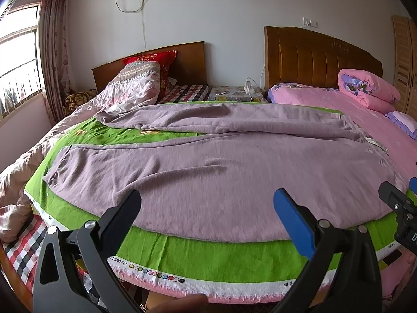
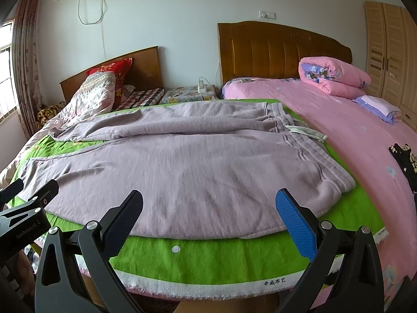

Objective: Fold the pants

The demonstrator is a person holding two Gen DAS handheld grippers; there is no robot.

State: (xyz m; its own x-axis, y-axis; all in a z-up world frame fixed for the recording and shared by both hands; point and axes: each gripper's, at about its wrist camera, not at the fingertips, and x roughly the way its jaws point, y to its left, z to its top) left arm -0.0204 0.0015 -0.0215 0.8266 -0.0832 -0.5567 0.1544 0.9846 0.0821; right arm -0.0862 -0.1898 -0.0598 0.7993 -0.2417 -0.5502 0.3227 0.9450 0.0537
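Lying spread across the green cloth [image 1: 198,255], the lilac pants [image 1: 208,177] have their waistband toward the pink bed [image 2: 351,135] and both legs running away from it, toward the patterned quilt [image 1: 135,88]. The far leg is rumpled and skewed off the near one, so they are probably laid out flat for a first lengthwise fold. Left tongs [image 1: 207,202] and right tongs [image 2: 208,203] both hang wide apart, holding nothing, just short of the pants' near edge, likely placed to pinch that edge.

From the right wrist, the ribbed waistband [image 2: 307,143] and a white label [image 2: 305,130] beside it show clearly, with the near waist corner close to the blue finger. From the left wrist, the near leg's cuff [image 1: 56,167] over the green cloth shows plainly, along with the colour-dot selvedge on the cloth's near edge.
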